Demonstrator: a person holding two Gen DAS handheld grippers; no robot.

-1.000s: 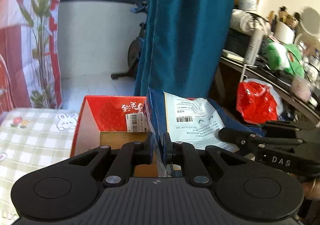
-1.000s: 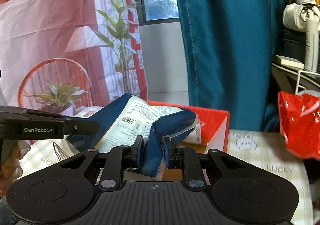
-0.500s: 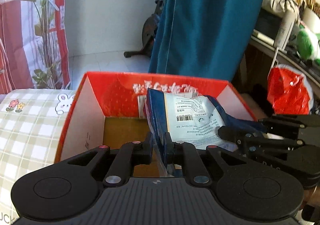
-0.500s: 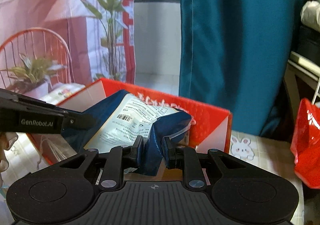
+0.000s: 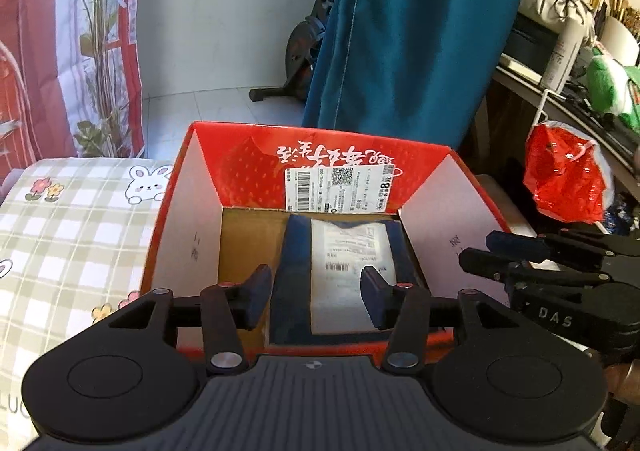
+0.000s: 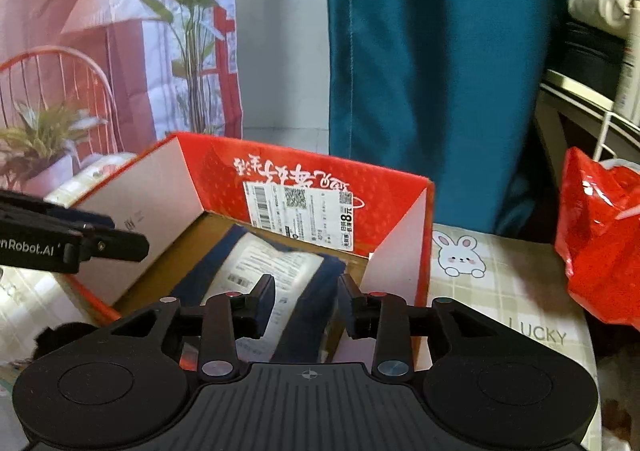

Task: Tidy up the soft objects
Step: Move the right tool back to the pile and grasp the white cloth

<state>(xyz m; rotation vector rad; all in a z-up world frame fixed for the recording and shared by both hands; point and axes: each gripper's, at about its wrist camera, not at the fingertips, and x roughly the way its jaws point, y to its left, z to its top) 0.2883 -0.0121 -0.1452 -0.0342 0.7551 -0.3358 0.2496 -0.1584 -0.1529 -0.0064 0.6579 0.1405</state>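
Note:
A soft dark-blue package with a white printed label (image 5: 348, 263) lies flat on the bottom of an open red cardboard box (image 5: 256, 167); it also shows in the right wrist view (image 6: 272, 271), inside the same box (image 6: 304, 171). My left gripper (image 5: 316, 291) is open and empty just above the package's near end. My right gripper (image 6: 306, 301) is open and empty above the package's right side. The right gripper shows at the right of the left wrist view (image 5: 540, 259). The left gripper shows at the left of the right wrist view (image 6: 72, 239).
The box stands on a green checked cloth with rabbit prints (image 5: 80, 211). A red plastic bag (image 5: 564, 179) hangs to the right beside a cluttered desk. A teal curtain (image 5: 416, 31) hangs behind the box. An exercise bike (image 5: 308, 39) stands beyond.
Both grippers held the blue package over the box. Now both have opened and the package has dropped flat onto the box bottom.

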